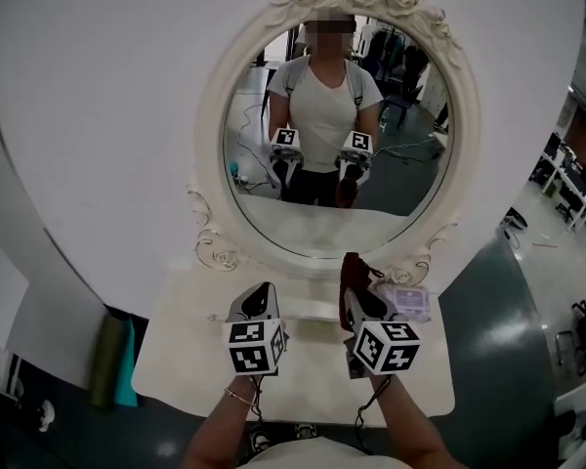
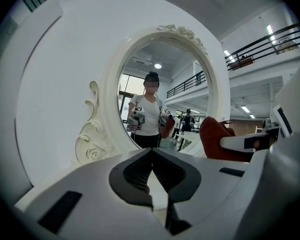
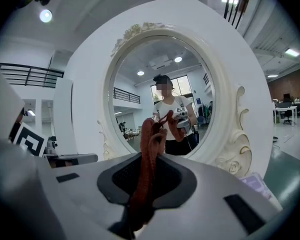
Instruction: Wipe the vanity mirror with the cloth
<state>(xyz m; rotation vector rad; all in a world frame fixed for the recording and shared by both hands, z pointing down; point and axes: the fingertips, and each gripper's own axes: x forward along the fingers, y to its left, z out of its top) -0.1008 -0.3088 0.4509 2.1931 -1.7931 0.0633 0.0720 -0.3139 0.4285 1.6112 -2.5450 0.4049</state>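
Mirror: the oval vanity mirror (image 1: 322, 225) stands upright at the back of the surface in a white carved frame; its glass shows you facing it with a tool in each hand
Surface: the white surface (image 1: 190, 364) lies below both your hands, its back edge at the foot of the mirror
Right tongs: your right tongs (image 1: 355, 299) are clamped on the cloth and point at the lower rim of the mirror, a little right of its middle
Left tongs: your left tongs (image 1: 263, 291) are pressed together with nothing between them, just beside the right ones and short of the frame
Cloth: the dark red cloth (image 1: 352, 272) is bunched and pinched in your right tongs, its top sticking up past the tips in front of the lower frame; you cannot tell whether it touches the frame
Packet: a small pale purple packet (image 1: 408, 303) lies on the surface just right of your right tongs, near the frame's foot
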